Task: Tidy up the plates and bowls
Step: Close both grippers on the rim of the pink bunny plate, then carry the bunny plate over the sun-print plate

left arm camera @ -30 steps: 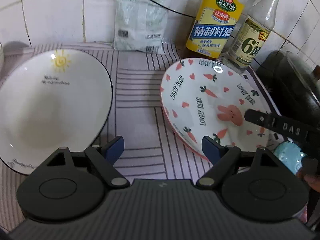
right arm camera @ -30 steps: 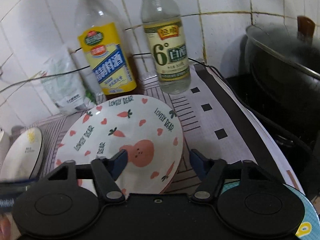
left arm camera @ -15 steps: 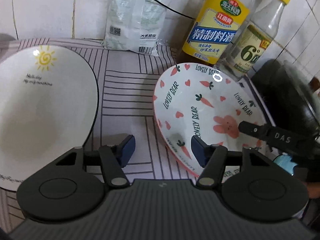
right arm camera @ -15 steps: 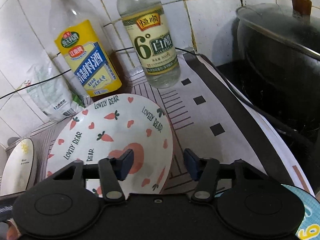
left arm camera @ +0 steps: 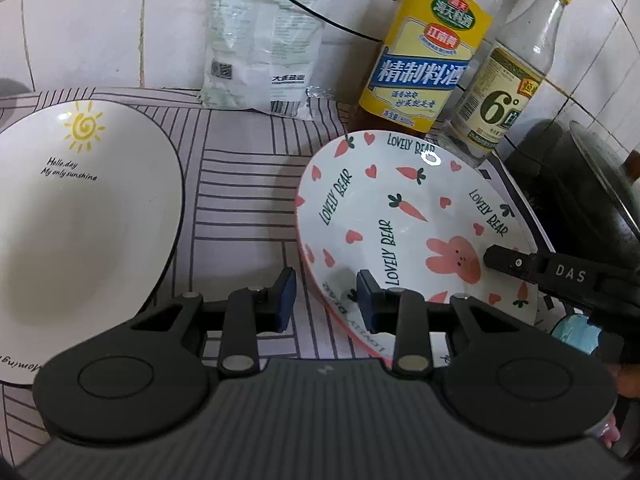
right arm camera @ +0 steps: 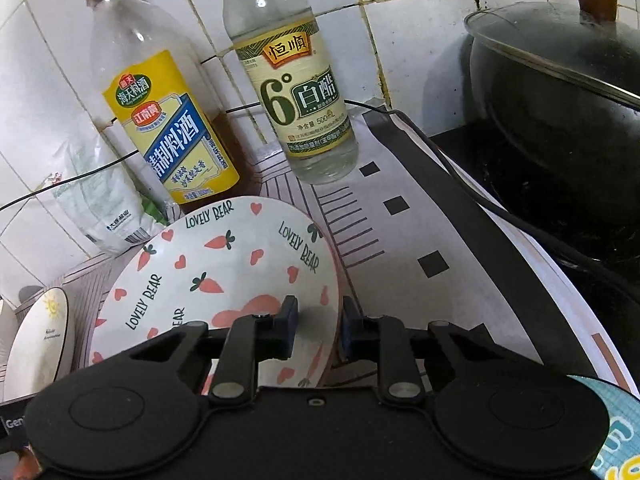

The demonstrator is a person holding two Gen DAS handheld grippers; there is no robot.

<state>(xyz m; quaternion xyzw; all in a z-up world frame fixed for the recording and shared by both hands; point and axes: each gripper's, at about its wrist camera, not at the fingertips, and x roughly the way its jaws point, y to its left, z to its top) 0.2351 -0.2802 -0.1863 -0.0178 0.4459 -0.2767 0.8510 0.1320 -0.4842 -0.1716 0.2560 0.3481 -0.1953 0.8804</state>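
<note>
- Both grippers have narrowed sharply since the earlier frames, when their jaws stood wide, and both are closing now on opposite edges of one dish.
- Left gripper [left arm camera: 325,300]: jaws closing, with the near left rim of the round white ceramic plate printed with pink carrots, hearts and a rabbit [left arm camera: 400,216] between the blue pads; firm pad contact cannot be confirmed from the left wrist view.
- Right gripper [right arm camera: 316,330]: jaws closing astride the plate's right rim, one pad over the inner face, the other outside; pads appear to be at or very near the glaze.
- Handling judgement: glazed ceramic, stiff, fairly heavy, brittle and slick. Holds on the raised rim at two opposite sides look sound; a level lift seems advisable to prevent slipping.
- Second dish: a white oval ceramic plate with a black rim and a yellow sun motif [left arm camera: 80,216] lies left of the left gripper, apart from the carrot plate.
- Surface: a lilac striped mat [left arm camera: 240,184] over the counter.
- Surroundings: beyond the grippers, against a white tiled wall [right arm camera: 420,40], stand a yellow-labelled cooking wine bottle [right arm camera: 168,132], a clear vinegar bottle [right arm camera: 300,100] and a plastic bag [left arm camera: 260,40]; a black lidded pot [right arm camera: 560,112] sits to the right. Clearance at the plate's far rim is tight.
</note>
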